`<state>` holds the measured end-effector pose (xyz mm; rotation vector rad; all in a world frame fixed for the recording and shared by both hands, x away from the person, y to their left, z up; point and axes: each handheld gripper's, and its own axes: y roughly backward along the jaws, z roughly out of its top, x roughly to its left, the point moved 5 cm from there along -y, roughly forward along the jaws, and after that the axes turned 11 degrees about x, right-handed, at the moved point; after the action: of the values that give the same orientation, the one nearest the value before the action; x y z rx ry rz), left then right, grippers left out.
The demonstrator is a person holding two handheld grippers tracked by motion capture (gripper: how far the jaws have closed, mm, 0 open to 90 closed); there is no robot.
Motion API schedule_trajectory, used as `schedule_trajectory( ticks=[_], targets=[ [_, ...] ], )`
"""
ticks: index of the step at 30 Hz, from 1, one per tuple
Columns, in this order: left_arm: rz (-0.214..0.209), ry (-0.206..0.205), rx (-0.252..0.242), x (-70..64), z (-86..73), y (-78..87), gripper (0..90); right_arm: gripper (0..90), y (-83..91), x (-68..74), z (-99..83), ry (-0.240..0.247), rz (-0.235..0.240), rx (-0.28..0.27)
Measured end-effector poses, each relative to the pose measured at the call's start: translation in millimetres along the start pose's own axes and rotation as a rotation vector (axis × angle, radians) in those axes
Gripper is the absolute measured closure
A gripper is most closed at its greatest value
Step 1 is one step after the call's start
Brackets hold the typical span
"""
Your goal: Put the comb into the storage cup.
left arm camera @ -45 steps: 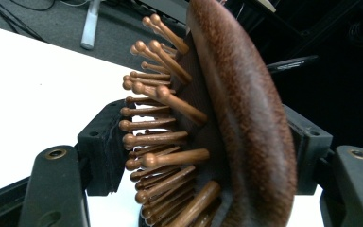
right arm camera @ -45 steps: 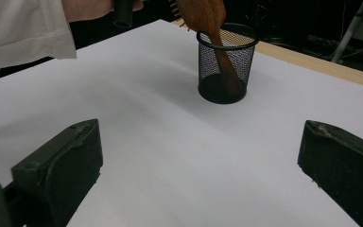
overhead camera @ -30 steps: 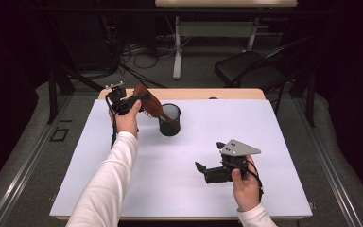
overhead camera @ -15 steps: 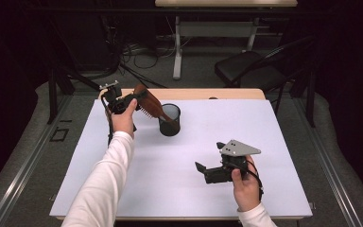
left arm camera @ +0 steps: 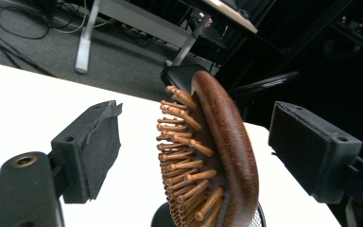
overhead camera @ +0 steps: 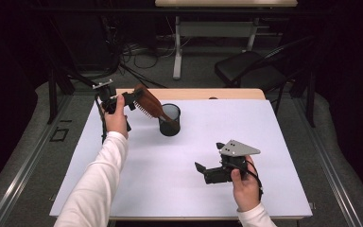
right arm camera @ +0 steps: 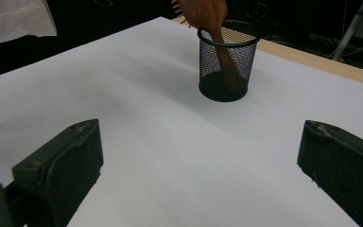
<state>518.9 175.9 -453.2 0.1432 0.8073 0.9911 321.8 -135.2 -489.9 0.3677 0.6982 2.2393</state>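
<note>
Left gripper point(overhead camera: 131, 98) now spread, off the hairbrush point(overhead camera: 150, 104) — left leaning in the cup point(overhead camera: 170, 120) — right gripper point(overhead camera: 208, 166) open.

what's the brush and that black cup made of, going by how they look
Hairbrush: looks like wood, reddish-brown with visible grain and a slight sheen; its pins look wooden too. Cup: apparently black metal wire mesh, see-through, the brush handle showing through its wall.

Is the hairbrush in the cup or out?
In: the hairbrush handle stands inside the mesh cup, head leaning out over the rim.
</note>
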Motion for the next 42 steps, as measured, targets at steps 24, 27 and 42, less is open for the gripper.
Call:
schedule_trajectory(
  ticks=[24, 27, 42],
  targets=[
    [-0.034, -0.095, 0.004, 2.0, 1.5, 27.3, 7.6, 0.7, 0.0, 0.2, 0.1, 0.001, -0.001, 0.0],
    [-0.038, -0.118, 0.006, 1.5, 0.7, 31.1, 6.3, 0.7, 0.0, 0.2, 0.1, 0.0, -0.001, 0.0],
    [-0.193, -0.324, 0.076, -17.8, -24.5, 48.0, 5.7, 0.6, -2.1, 1.1, -0.6, 0.0, -0.001, 0.007]
  ],
)
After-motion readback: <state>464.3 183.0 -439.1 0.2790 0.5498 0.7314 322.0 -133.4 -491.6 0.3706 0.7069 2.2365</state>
